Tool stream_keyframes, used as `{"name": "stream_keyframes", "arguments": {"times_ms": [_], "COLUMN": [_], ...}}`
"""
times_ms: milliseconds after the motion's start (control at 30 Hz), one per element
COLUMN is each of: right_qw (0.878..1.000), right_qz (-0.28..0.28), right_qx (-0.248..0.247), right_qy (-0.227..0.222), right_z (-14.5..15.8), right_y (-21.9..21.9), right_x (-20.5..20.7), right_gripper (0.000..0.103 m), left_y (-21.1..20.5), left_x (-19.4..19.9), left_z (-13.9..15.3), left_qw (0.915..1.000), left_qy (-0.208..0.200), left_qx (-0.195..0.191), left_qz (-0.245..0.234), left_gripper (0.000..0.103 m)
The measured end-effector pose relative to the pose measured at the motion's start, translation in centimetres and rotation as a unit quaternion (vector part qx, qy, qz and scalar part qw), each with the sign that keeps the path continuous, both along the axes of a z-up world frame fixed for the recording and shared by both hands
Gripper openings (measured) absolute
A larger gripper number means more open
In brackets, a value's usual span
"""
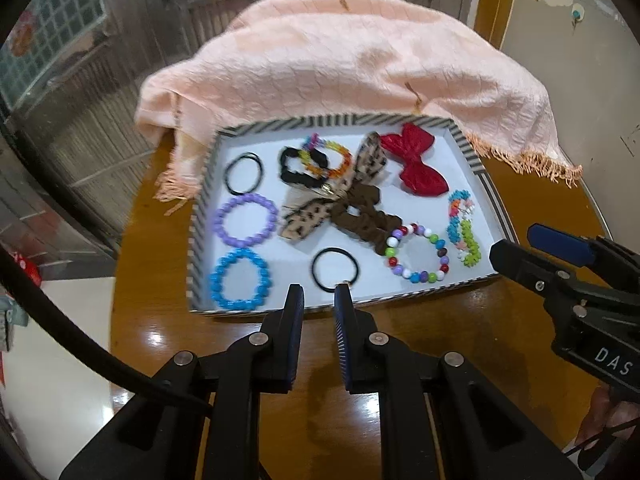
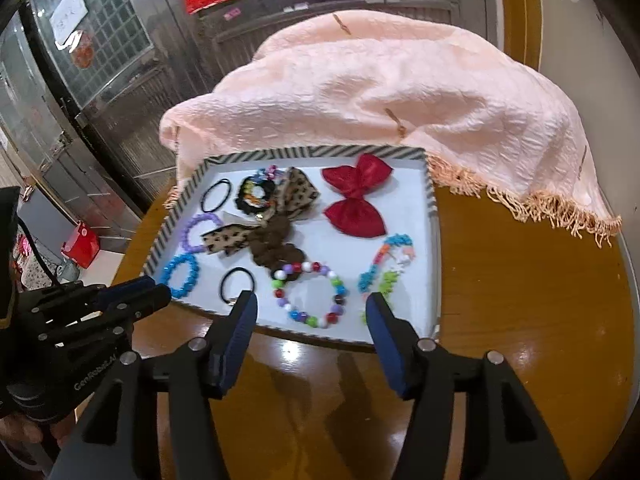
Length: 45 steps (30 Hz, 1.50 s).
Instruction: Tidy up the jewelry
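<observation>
Tray point(image 1: 472, 152) holds two black hair ties, one red bow point(image 1: 414, 164) lying long-axis toward its far right corner; my left claw point(image 1: 319, 292) narrow, right claw point(image 2: 312, 304) wide, both empty.

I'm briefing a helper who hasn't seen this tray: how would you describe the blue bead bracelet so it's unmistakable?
Find the striped-rim tray on the wooden table. In its near left corner, closest to the left gripper, lies the blue bead bracelet. Its purple neighbour sits just behind; only this one is solid bright blue.
</observation>
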State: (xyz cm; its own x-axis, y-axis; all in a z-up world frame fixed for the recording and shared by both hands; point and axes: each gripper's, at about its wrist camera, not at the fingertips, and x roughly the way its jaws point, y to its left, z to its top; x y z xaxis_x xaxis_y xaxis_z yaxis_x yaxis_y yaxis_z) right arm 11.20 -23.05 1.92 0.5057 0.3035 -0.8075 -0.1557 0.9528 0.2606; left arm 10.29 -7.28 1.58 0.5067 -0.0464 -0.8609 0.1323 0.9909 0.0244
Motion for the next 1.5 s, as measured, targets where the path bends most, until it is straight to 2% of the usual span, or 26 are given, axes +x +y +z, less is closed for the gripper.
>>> {"name": "stream_keyframes", "arguments": {"times_ms": [500, 1500], "right_qw": [0.999, 0.999], "right_qz": [0.015, 0.007], "right_qx": [-0.011, -0.018], "right_qy": [-0.029, -0.04], "right_z": [2.6, 3.1], "right_y": [3.9, 5.8], "right_x": [-2.4, -3.3], "right_gripper": [0.065, 0.068], "left_y": [4.1, 6.1], "left_x": [-3.2, -4.7], "left_z": [3.1, 4.0], "left_qw": [0.9981, 0.9967], "left_qy": [-0.051, -0.069], "left_qx": [-0.004, -0.013], "left_qz": [0.034, 0.041], "left_gripper": [0.015, 0.015]}}
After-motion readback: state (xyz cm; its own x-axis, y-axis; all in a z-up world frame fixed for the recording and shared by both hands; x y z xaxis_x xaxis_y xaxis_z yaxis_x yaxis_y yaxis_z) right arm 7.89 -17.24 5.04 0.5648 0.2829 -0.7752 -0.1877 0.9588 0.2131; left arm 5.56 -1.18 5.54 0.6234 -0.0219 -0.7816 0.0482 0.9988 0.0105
